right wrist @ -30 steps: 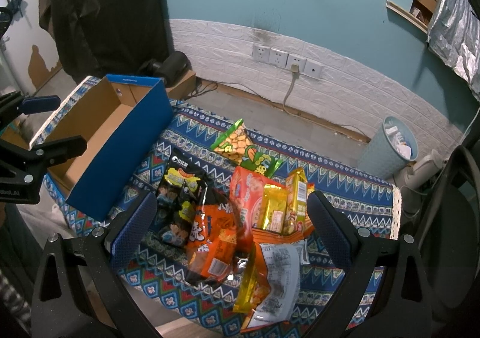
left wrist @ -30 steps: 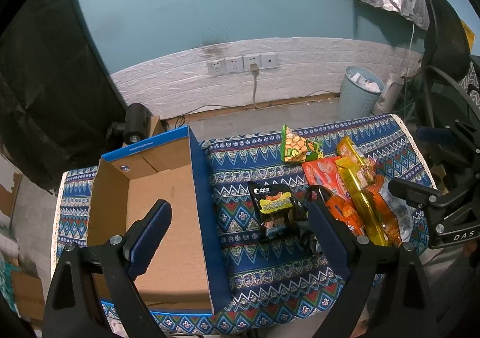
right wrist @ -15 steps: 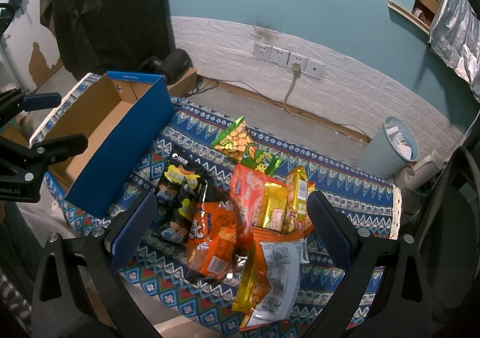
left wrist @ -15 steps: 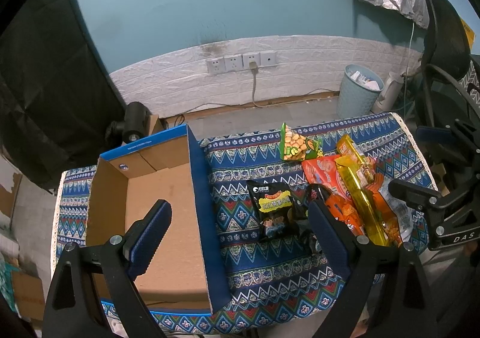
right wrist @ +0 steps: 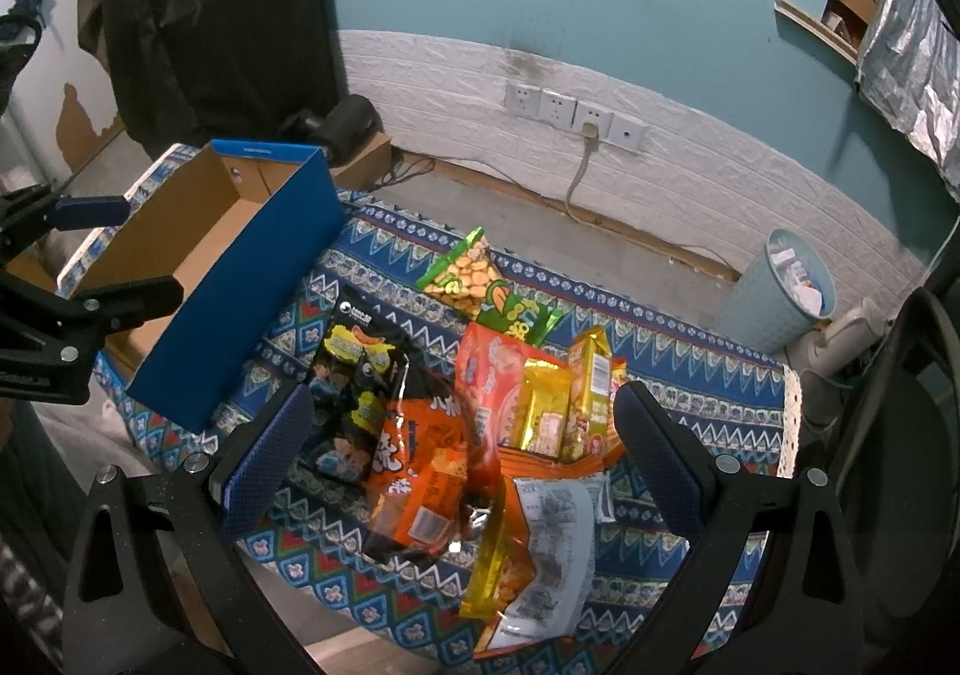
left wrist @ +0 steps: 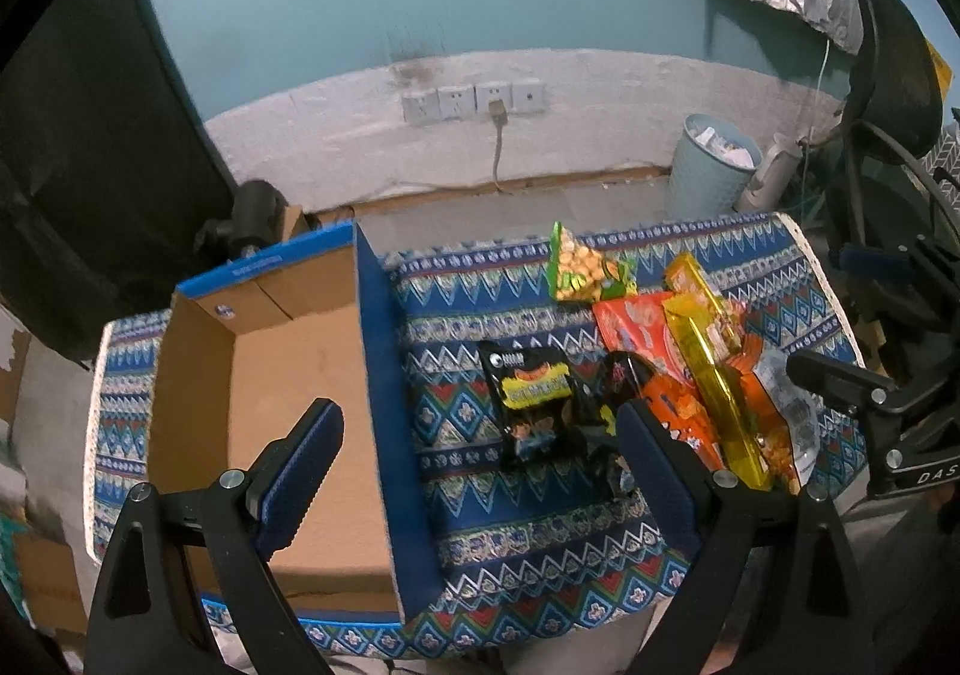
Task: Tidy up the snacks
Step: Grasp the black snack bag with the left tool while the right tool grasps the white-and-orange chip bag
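Teal wall and white brick-pattern panelling back a surface (left wrist: 528, 555) draped in blue patterned cloth, with a blue cardboard box (left wrist: 372, 375) on its left part, open and showing only bare cardboard inside. Snack packets lie heaped to its right: a black packet (right wrist: 354, 375) nearest the box, an orange packet (right wrist: 420, 471) overlapping it, a green packet (right wrist: 480, 285) behind, gold packets (right wrist: 570, 405) upright-looking beside a red one. Print on most wrappers is too small to read, and the lower packets are partly buried. Left gripper (left wrist: 474, 471) hangs wide open above the box edge; right gripper (right wrist: 462, 447) hangs wide open over the heap, holding nothing. Compared with a second ago, hardly anything has shifted.
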Available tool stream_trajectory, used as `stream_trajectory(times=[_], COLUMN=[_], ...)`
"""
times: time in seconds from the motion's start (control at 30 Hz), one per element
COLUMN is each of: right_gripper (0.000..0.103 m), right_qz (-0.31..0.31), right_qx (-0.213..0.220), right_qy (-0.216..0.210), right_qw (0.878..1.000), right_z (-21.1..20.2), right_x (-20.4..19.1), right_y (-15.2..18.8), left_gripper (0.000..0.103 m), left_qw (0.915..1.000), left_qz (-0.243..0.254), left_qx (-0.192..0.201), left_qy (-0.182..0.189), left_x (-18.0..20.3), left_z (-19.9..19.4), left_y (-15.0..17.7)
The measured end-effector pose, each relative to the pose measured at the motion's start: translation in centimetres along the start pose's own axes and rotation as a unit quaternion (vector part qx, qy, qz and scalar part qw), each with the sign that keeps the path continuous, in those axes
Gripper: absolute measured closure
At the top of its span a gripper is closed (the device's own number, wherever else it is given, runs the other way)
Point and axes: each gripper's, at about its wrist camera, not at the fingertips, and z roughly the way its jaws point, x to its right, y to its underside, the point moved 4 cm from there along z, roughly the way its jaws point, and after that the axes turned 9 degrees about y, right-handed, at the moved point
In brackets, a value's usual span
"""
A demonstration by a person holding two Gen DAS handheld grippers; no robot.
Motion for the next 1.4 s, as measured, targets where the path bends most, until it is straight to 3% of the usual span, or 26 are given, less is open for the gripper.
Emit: stream_trajectory(times=[0.53,1.1,1.33,1.4], right_gripper=[0.004,0.005,0.005,0.010], right_qz=[0.008,0.039,0.045,0.041], right_qx=[-0.059,-0.166,-0.196,-0.204], right_qy=[0.024,0.023,0.006,0.004], right_qw=[0.998,0.985,0.980,0.978], right_z=[3.1,8.7,10.8,11.5], right_x=[3.2,6.5,6.2,5.9], right_y=[3.4,9.6,10.8,11.1], left_gripper=[0.009,0.009,0.009,0.013], left_qw=[0.9912,0.9861,0.9823,0.9819], left_qz=[-0.033,-0.042,-0.071,-0.073], left_qx=[-0.126,-0.161,-0.170,-0.171], left_qy=[0.021,0.010,0.033,0.037], left_x=[1.7,2.8,2.4,2.4], left_z=[9.0,14.3,16.3,16.9], left_y=[3.5,3.9,3.7,3.5])
